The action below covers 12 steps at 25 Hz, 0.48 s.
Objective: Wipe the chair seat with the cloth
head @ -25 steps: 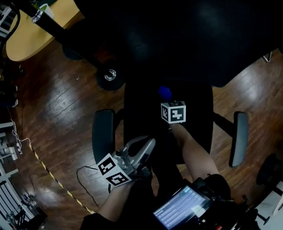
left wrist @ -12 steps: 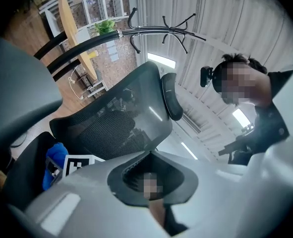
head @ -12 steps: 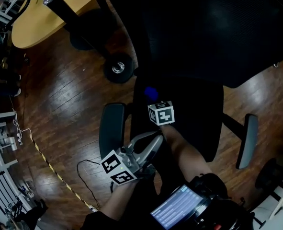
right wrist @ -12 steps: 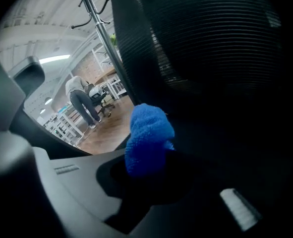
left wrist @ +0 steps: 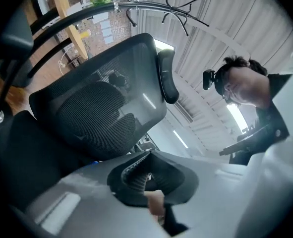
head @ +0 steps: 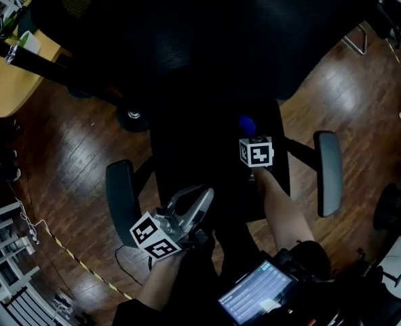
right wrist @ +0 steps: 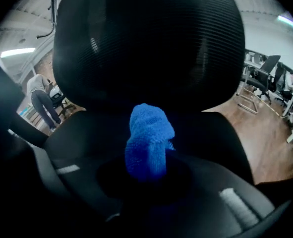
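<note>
My right gripper: jaws clamped on bunched blue cloth, over chair seat. Left gripper: jaws together, empty. Risk: seat fabric drags, tugs cloth from my narrow bite.

Blue, fluffy cloth, bunched upright, clamped in right claw; black chair seat just beyond and beneath.
</note>
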### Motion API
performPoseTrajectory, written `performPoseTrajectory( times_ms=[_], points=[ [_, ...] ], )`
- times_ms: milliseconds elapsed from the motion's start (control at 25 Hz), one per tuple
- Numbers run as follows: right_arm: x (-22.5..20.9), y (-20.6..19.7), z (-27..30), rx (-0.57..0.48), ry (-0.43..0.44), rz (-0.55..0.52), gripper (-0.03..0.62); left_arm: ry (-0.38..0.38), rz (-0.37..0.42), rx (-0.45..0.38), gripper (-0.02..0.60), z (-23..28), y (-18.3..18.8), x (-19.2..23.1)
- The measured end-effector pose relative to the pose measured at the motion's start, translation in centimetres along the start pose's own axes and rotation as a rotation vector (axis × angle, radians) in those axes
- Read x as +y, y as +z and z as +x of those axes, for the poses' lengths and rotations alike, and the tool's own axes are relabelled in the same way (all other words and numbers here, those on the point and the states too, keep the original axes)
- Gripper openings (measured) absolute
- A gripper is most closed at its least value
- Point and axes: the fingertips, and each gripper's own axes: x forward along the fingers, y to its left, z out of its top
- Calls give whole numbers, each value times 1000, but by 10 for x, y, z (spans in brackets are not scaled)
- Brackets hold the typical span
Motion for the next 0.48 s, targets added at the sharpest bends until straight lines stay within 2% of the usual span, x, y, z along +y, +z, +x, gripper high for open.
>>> performPoseTrajectory(
  times_ms=[120,200,480],
  points=[
    [-54,-5,-27,-2,-79,25,44,-9,5,42,-8,16,-15,-2],
    [-74,-8,-39,-12,-101,37,44,-17,-1,54,-8,24,-23,-6],
    [-87,-6,-45,-38,-118,44,44,-27,16,58,-8,33,-29,-13]
  ],
)
